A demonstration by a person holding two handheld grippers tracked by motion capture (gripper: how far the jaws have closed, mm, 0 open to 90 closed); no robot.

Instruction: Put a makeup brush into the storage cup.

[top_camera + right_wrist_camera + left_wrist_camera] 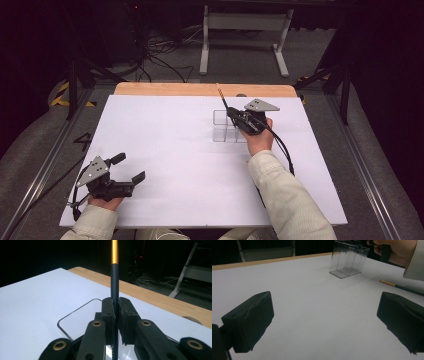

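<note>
A thin black brush (221,97) with a gold band (114,252) stands nearly upright, tilted a little away from me, and my right gripper (233,116) is shut on its handle. The jaws pinch the black shaft (114,280) directly over a clear plastic compartment box (225,131), whose rim (72,315) shows below the jaws. My left gripper (131,167) rests near the table's front left, open, with nothing between its jaws (324,300). A second brush (399,286) lies flat on the table, in the left gripper view just right of the box (348,258).
The white board (165,135) covers the table, with a wooden strip (200,90) along its far edge. A white stand (245,40) and cables sit on the floor beyond. The person's right hand (397,250) hovers by the box.
</note>
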